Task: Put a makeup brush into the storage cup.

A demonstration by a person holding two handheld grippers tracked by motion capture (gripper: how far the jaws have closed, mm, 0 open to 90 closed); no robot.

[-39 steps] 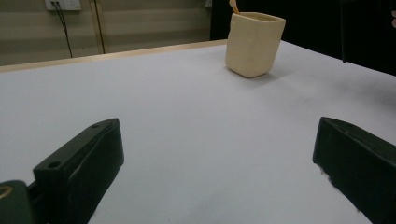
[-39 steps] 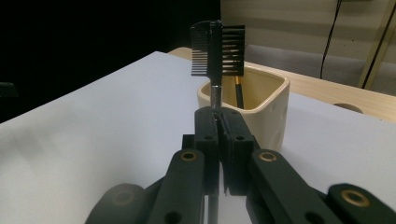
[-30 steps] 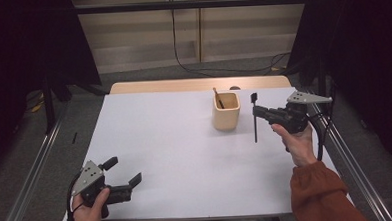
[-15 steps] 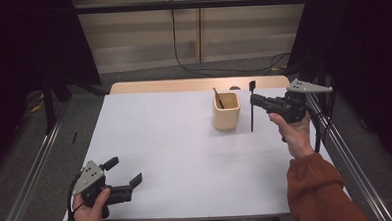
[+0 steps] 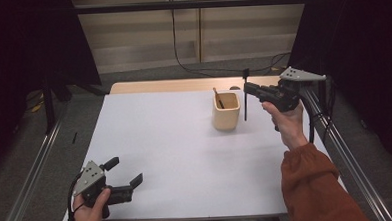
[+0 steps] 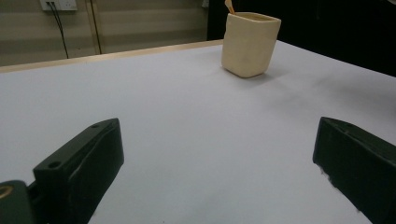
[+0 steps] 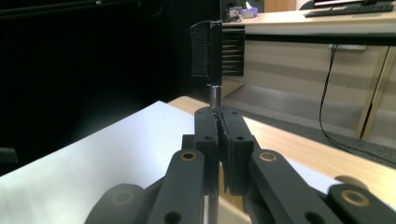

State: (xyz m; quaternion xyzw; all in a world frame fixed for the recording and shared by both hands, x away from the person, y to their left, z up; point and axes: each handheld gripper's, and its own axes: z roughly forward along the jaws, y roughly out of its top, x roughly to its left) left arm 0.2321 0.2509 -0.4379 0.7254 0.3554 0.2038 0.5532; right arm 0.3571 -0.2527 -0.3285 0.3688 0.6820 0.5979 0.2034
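A cream square cup (image 5: 226,110) stands on the white table (image 5: 175,141), right of centre, with a wooden stick (image 5: 217,97) leaning inside it. My right gripper (image 5: 247,87) hovers just right of the cup, shut on a thin black utensil (image 5: 245,106) that hangs upright beside the cup. In the right gripper view the pads (image 7: 217,135) clamp its metal neck, and the ribbed black head (image 7: 205,51) stands above them. My left gripper (image 5: 124,172) rests at the table's near left corner, open with nothing between its fingers. From there the cup (image 6: 250,44) sits far ahead.
A bare wooden strip (image 5: 183,85) runs along the table's far edge. Metal rails (image 5: 341,149) flank both sides. A black cable (image 5: 187,66) trails over the floor behind the table. The white surface between the cup and my left gripper holds nothing.
My right gripper has risen and drifted slightly left toward the cup, carrying the black utensil off the table. The left gripper has stayed put.
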